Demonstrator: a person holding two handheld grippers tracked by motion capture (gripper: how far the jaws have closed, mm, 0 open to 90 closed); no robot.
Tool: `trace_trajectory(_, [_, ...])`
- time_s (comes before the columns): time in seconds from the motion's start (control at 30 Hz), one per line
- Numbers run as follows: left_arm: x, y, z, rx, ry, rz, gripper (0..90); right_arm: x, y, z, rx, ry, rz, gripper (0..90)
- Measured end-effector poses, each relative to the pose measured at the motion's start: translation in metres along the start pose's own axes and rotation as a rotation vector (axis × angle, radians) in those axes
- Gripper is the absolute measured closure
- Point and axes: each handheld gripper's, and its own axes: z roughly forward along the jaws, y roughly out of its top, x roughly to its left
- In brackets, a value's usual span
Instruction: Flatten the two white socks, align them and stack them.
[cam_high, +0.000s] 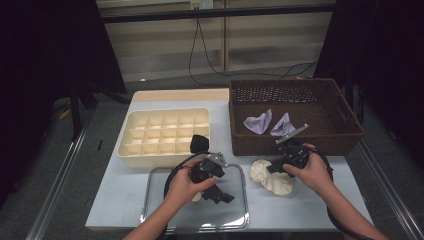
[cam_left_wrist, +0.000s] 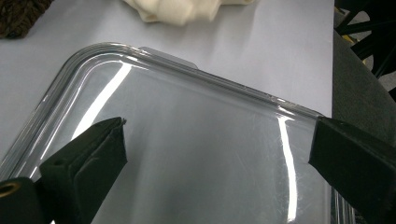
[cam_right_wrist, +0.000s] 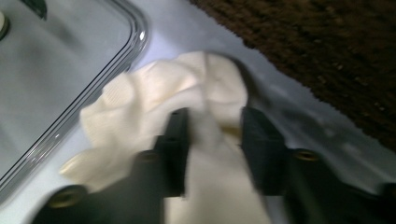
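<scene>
Left gripper (cam_left_wrist: 217, 144): matte black jaws spread wide, nothing between them, hovering over the clear, glossy, round-cornered plastic tray (cam_left_wrist: 224, 86). Right gripper (cam_right_wrist: 212, 135): jaws pressed into the crumpled cream ribbed-knit cloth (cam_right_wrist: 154, 93), partly closed around a fold; grip blurred, cannot tell if it is pinched. Cloth lies just right of tray, in front of the dark woven wicker basket (cam_high: 295, 140) holding two lilac cloths (cam_high: 259, 123). Behind tray: cream plastic divided box (cam_high: 150, 159).

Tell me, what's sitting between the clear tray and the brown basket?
A crumpled cream cloth lies on the table between the tray and the basket, clearest in the high view. The right gripper is at it.
</scene>
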Motion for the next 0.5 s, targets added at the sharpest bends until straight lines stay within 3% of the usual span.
trace_trajectory(0.13, [0.0, 0.0, 0.0, 0.002, 0.001, -0.003, 3.8, -0.005, -0.001, 0.008, 0.001, 0.009, 0.015, 43.7])
trace_trajectory(0.27, [0.001, 0.0, 0.0, 0.012, -0.002, 0.003, 3.7, -0.005, -0.003, 0.017, 0.004, 0.036, 0.005, 40.6])
trace_trajectory(0.37, [0.001, -0.001, 0.001, -0.002, 0.004, -0.005, 3.7, -0.001, -0.002, 0.019, -0.003, 0.039, -0.035, 48.4])
trace_trajectory(0.4, [0.0, 0.0, 0.0, 0.015, 0.02, 0.0, 3.8, 0.0, -0.001, 0.02, 0.0, 0.019, -0.051, 51.5])
trace_trajectory(0.47, [0.0, -0.001, 0.001, -0.001, 0.003, 0.0, 3.7, 0.004, -0.001, 0.02, 0.011, 0.005, -0.076, 68.0])
trace_trajectory(0.5, [0.0, -0.001, 0.001, 0.0, 0.003, 0.001, 3.7, 0.004, -0.001, 0.02, 0.014, 0.033, -0.068, 76.5])
